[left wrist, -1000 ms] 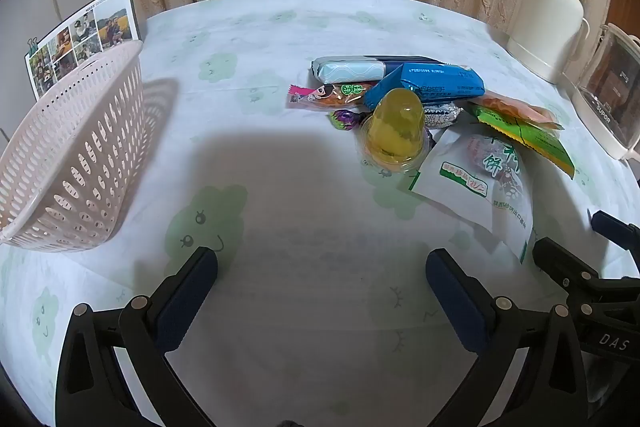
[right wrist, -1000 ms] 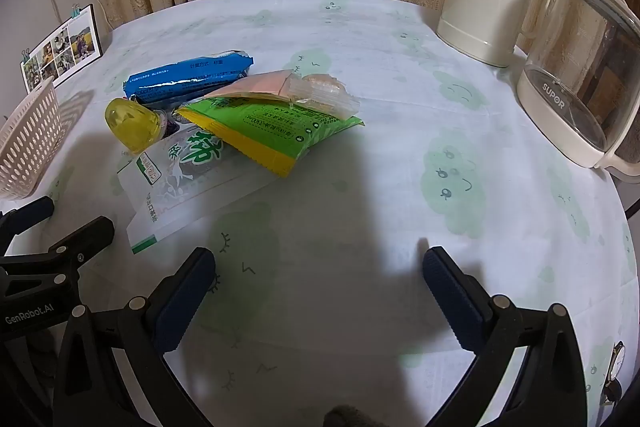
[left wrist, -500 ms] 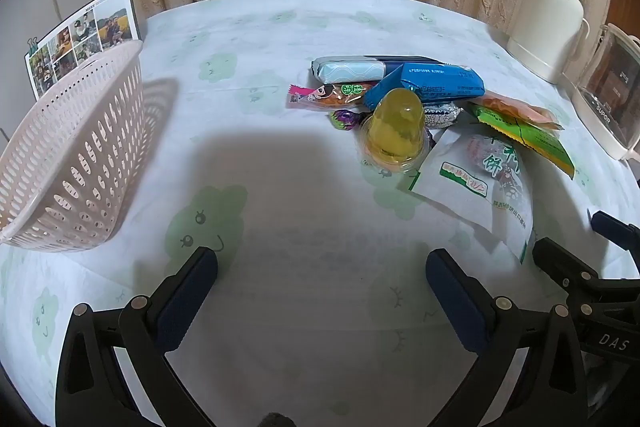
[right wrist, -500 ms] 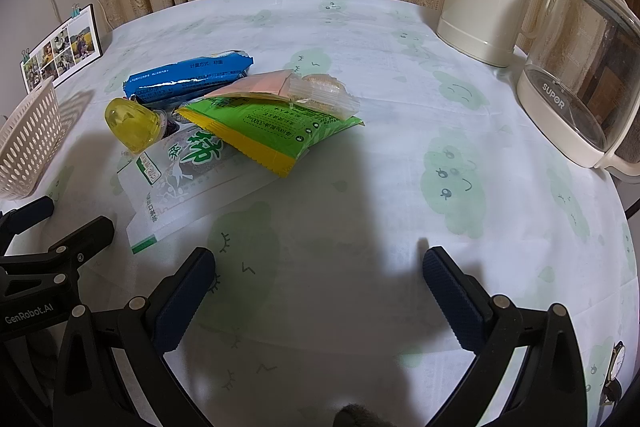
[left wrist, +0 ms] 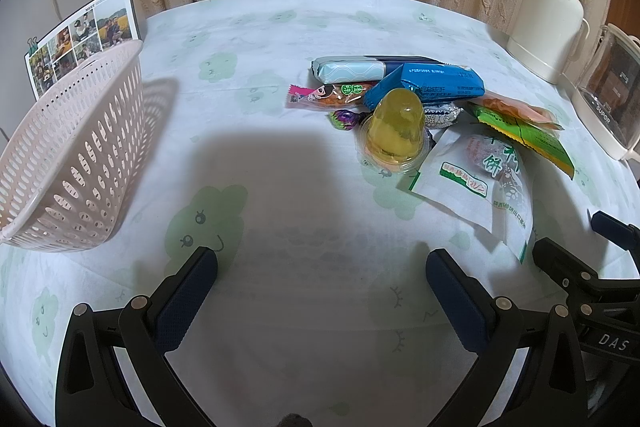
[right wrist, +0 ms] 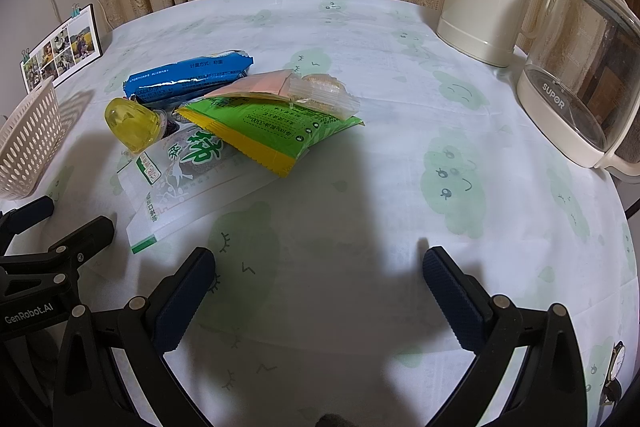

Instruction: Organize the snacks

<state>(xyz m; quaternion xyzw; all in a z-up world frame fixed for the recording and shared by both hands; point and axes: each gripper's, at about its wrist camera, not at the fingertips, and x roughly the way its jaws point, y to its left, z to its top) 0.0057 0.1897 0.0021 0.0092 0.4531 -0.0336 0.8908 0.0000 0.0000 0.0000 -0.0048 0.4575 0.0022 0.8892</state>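
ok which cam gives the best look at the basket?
Left wrist view. The basket shows nearly whole there: its perforated side wall, rim and part of the inside, on the table's left. The right wrist view catches only one end of it, cut off at the frame's left edge.

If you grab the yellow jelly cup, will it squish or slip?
The jelly cup looks like smooth, shiny plastic with a rounded dome, so it may slip. It stands on its wide rim, so it probably won't tip easily. The thin clear shell might dent if squeezed hard.
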